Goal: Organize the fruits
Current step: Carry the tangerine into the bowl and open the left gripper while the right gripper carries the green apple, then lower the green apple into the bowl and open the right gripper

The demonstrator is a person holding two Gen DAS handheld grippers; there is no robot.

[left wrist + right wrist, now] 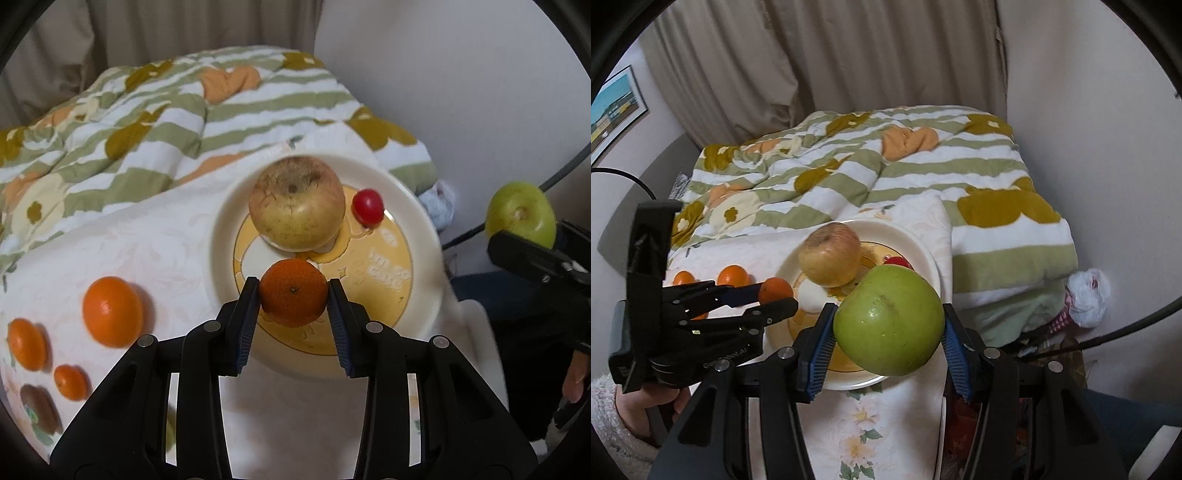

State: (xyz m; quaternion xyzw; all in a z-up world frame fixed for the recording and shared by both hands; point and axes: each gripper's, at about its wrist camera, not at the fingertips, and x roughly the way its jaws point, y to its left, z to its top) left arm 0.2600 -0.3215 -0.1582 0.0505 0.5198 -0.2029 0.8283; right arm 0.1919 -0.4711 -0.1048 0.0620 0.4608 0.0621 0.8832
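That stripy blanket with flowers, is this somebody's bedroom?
Probably a bedroom: a rumpled green-and-white striped floral blanket lies on what looks like a bed, beige pleated curtains hang behind it, and a framed picture is on the wall.

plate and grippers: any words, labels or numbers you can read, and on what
"I'm so cute", white letters, partly blurred, on the yellow centre of the plate.
Embossed marking on the left gripper body: too small to read.
Framed picture on the wall: no readable text.

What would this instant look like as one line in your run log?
left gripper: shut on mandarin | right gripper: shut on green apple | plate: yellowish apple, cherry tomato
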